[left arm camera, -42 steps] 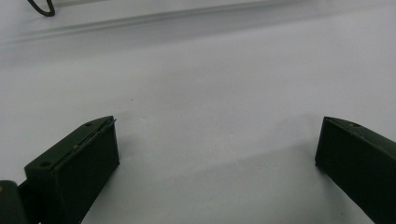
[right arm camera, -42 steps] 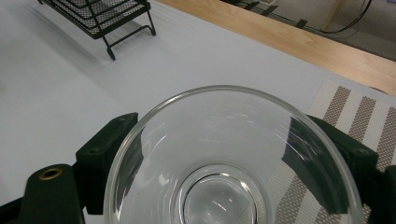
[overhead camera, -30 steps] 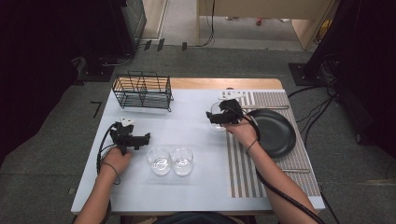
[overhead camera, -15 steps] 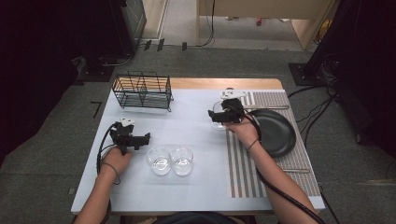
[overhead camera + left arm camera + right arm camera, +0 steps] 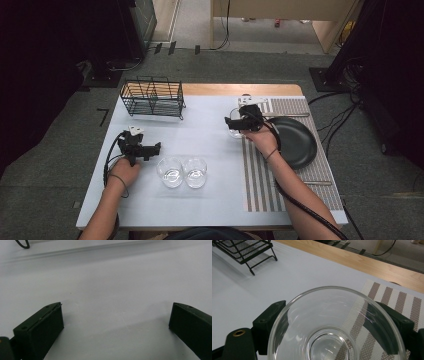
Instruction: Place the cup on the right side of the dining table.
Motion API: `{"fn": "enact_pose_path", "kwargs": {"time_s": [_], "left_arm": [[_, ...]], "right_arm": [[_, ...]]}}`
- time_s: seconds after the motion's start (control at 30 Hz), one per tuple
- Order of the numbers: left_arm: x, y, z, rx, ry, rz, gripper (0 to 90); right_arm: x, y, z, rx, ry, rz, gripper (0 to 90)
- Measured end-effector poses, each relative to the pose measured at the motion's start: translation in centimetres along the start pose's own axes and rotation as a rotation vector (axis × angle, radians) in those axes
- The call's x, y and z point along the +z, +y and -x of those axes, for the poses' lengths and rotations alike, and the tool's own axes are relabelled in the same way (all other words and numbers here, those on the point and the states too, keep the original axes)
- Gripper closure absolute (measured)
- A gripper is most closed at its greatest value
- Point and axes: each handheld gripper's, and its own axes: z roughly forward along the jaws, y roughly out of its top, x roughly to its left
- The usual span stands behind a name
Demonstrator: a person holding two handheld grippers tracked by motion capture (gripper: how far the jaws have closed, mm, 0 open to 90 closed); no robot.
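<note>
My right gripper (image 5: 234,122) is at the left edge of the striped placemat (image 5: 260,185), shut on a clear glass bowl (image 5: 235,130). In the right gripper view the glass bowl (image 5: 337,327) sits between the two black jaws, one against each side of its wall. Two more clear glass bowls (image 5: 170,171) (image 5: 195,171) stand side by side on the white table near the front. My left gripper (image 5: 156,146) rests just left of them, pointing toward them. In the left gripper view its jaws (image 5: 116,315) stand wide open over bare white table.
A black wire rack (image 5: 152,97) stands at the back left of the table, and the rack (image 5: 242,250) lies ahead in the right gripper view. A black plate (image 5: 295,142) lies on the placemat to the right. A wooden strip (image 5: 362,262) runs along the table's far edge.
</note>
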Motion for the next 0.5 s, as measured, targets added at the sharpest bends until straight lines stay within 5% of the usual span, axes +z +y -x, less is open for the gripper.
{"fn": "enact_pose_path", "kwargs": {"time_s": [0.5], "left_arm": [[0.0,0.0,0.0,0.000,0.000,0.000,0.0]], "right_arm": [[-0.1,-0.1,1.1,0.025,-0.019,0.002,18.0]]}}
